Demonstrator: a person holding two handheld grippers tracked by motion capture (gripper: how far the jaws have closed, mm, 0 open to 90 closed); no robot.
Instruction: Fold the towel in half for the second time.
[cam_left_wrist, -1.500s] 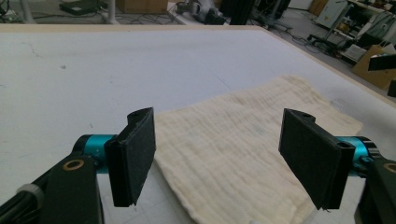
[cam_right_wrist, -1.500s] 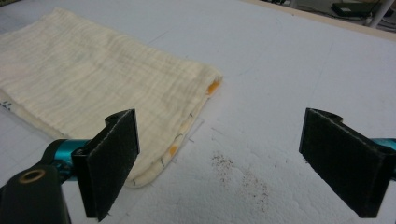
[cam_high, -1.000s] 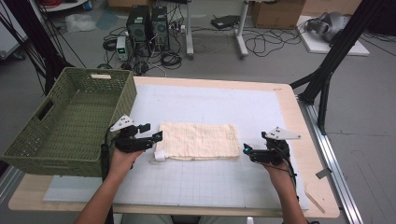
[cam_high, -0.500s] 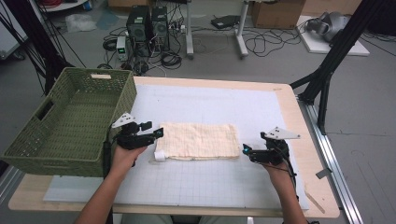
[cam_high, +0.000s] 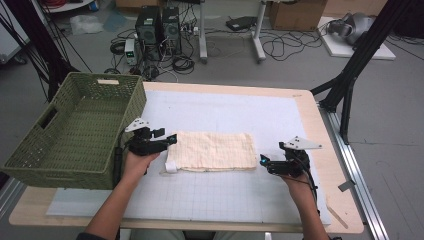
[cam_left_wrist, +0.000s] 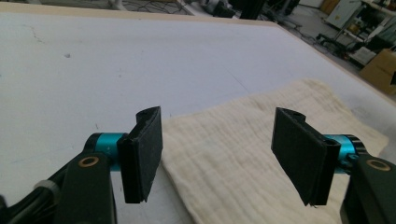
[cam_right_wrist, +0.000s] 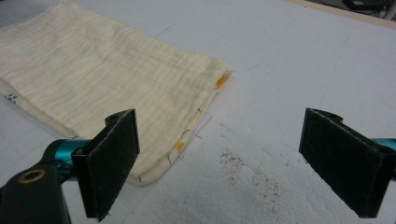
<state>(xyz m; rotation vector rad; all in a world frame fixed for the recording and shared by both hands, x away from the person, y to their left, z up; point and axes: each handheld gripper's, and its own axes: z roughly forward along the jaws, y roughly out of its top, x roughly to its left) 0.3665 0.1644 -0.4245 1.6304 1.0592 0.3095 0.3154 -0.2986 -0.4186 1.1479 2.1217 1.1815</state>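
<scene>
The folded cloth (cam_high: 212, 151) lies mid-worktop, long axis running 9 to 3 o'clock. The left claw (cam_high: 167, 140) — released, its jaws just closing — straddles its 9 o'clock end; the right claw (cam_high: 263, 162), released, waits just off the 3 o'clock end.

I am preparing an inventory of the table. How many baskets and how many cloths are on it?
1 basket, green, at the table's left edge. 1 folded cloth, cream, lying on the white mat between the two grippers. Its folds may hide more layers.

Left gripper (cam_high: 170, 140) jaws closing, right gripper (cam_high: 264, 162) open.
</scene>
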